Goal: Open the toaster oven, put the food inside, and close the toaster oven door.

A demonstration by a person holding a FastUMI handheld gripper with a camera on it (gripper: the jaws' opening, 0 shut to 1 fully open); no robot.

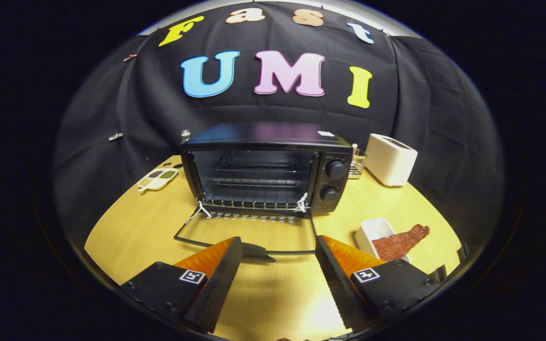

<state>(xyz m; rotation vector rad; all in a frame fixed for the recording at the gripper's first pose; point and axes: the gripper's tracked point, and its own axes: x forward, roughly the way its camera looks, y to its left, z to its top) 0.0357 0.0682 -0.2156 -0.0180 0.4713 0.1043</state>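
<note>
Gripper view, looking forward along the 2 fingers: the claw (278, 246) is spread wide with nothing between its fingers (216, 279), and bare table (273, 293) shows in the gap.

Straight ahead of the fingertips stands the oven (266, 166), black, with its door (249, 234) dropped down flat onto the table toward the claw. The front edge of the door lies just ahead of the fingertips and spans the gap between them; whether either tip touches it cannot be told. The door is see-through, with the wood visible beneath it. Inside the open cavity, 1 wire rack (254, 182) sits level, with nothing on it. On the panel to the right of the cavity are 2 round knobs (334, 169), 1 above the other.

Right of the right finger and just beside it, a white dish (370, 232) rests on the table. A reddish-brown strip of food (401, 242) lies across it, with 1 end hanging past the far right rim. Dish and food are well apart from the oven door.

Beyond the oven to the right stands a white toaster (390, 158), with a small clear container (357, 163) between it and the oven. Beyond the left finger, left of the oven, lies a small white tray (158, 179) with 4 compartments holding dark, green and pale contents.
</note>
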